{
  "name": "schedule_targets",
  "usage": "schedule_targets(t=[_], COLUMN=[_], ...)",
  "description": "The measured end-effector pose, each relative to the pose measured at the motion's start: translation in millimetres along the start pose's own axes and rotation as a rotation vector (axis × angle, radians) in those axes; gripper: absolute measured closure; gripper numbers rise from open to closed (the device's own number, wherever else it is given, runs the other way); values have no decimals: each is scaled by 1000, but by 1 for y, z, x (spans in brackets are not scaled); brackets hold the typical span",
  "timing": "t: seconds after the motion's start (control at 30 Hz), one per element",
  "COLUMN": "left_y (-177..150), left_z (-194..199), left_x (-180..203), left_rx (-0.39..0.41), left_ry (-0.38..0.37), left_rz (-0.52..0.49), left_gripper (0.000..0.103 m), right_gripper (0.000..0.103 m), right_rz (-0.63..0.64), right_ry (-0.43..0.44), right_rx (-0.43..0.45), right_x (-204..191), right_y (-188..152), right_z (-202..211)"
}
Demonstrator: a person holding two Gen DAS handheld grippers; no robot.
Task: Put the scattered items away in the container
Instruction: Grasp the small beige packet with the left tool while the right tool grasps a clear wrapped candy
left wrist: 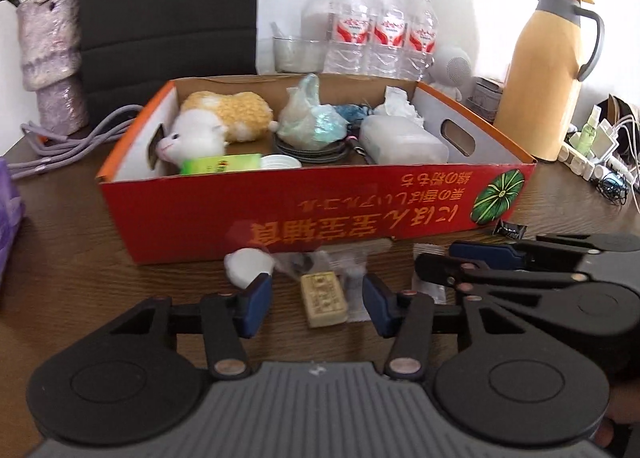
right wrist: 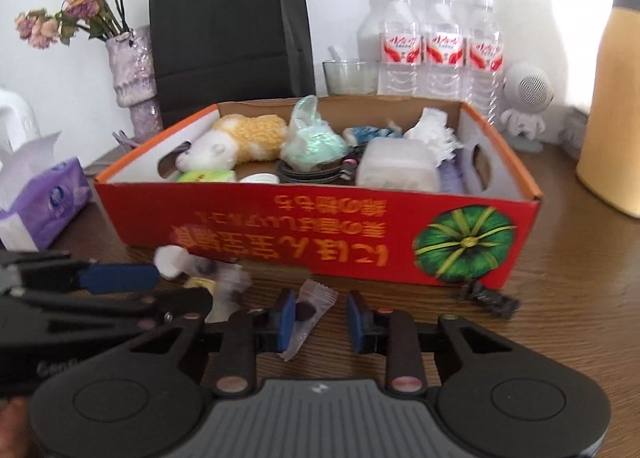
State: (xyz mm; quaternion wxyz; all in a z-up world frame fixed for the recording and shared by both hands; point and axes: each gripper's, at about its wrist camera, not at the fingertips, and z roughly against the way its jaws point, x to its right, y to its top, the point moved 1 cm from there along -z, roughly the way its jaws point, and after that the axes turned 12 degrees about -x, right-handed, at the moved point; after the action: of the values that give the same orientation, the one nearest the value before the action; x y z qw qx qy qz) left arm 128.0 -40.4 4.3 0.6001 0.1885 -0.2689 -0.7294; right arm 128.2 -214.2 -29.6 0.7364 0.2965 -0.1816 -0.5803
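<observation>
Clutter lies on our wooden table [left wrist: 80, 278] in front of the red cardboard box [left wrist: 320, 210]. We hold the left gripper [left wrist: 316, 304] with its jaws spread either side of a small tan block [left wrist: 323, 300], the pads clear of it. A white round piece [left wrist: 248, 266] sits just beside the left finger, close to the box wall. Our right gripper [right wrist: 318, 318] also has its jaws apart, with a clear-wrapped candy [right wrist: 308, 310] against the left pad and a gap to the right pad. A small black item [right wrist: 490, 298] lies near the box corner. Inside the box we see a plush toy [left wrist: 216, 118], a plastic bag [left wrist: 310, 118] and tissues [left wrist: 400, 102].
</observation>
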Motion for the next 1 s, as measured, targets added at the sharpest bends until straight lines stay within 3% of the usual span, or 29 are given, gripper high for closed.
schedule_targets(t=[0.03,0.1,0.27,0.43,0.5,0.57,0.6,0.63,0.8,1.0], left_y=[0,0,-2,-7,-7,-8,-9,-11,-23,-42], left_z=[-2,-4,0,-4,-3,0,3,7,41,104], left_x=[2,3,-4,-6,-7,-8,-9,-10,-13,-2], left_rx=[0,-7,2,-1,0,6,14,23,99,271], left_ry=[11,23,9,51,46,43,41,38,69,135], left_rz=[-7,-10,13,8,7,14,21,28,65,91], left_gripper=[56,73,77,77,81,82,82,82,82,82], right_gripper=[76,76,75,74,73,78,87,87,89,88], right_rz=[3,0,-6,16,26,50,65,73,70,53], right_ry=[3,11,48,7,-3,-25,-34,-36,-41,-43], right_rx=[4,13,36,0,1,5,6,6,41,236], right_x=[3,8,8,1,-1,-5,-8,-10,-18,-39], right_y=[-2,-4,-1,-2,-2,-2,-2,-3,-7,-17], right_z=[1,3,10,1,-1,-3,-3,-3,12,78])
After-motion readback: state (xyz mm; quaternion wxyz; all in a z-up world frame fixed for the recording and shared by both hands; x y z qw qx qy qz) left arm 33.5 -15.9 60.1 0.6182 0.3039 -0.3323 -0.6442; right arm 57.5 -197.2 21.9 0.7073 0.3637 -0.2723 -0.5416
